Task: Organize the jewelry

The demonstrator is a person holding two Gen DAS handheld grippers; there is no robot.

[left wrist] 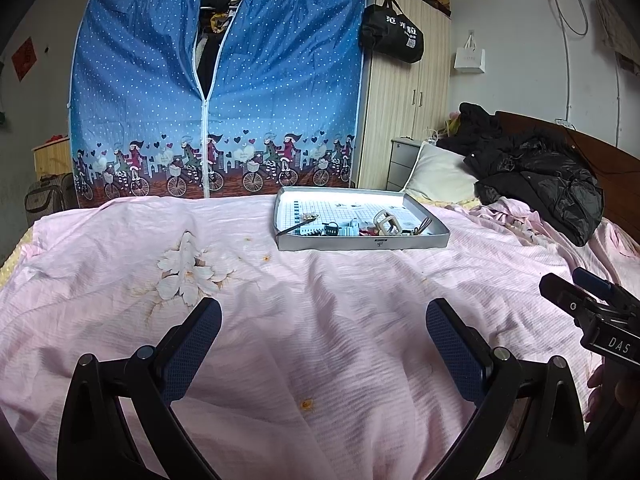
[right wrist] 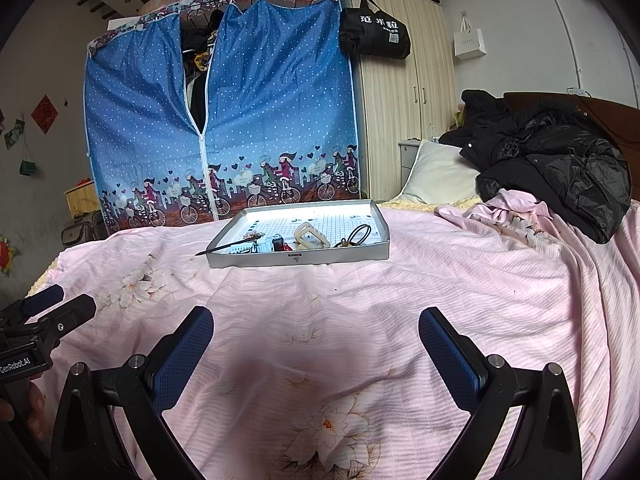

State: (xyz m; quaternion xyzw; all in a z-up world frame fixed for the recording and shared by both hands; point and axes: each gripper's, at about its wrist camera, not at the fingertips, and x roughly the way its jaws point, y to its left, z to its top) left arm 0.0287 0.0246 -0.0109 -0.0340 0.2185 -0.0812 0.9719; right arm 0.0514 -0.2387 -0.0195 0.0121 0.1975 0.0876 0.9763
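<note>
The left gripper hangs over a pink bedsheet with its fingers spread wide and nothing between them. The right gripper hovers beside it, likewise spread and empty; in the left wrist view it juts in at 3 o'clock, with part of a hand just below it.

Straight ahead at 12 o'clock, well apart from both grippers, a shallow grey tray sits flat on the sheet. Inside lie the jewelry pieces: a cream hair claw near the middle, a black hair tie to its right, and a dark hair stick at the left whose tip pokes out over the tray's rim. Smaller items crowd the near wall, too small to identify. Nothing lies on the sheet between the grippers and the tray.

At 2 o'clock a black coat is heaped on the bed beside a white pillow. Beyond the bed stands a blue fabric wardrobe, its zipper partly open, next to a wooden wardrobe with a black bag hanging from it.
</note>
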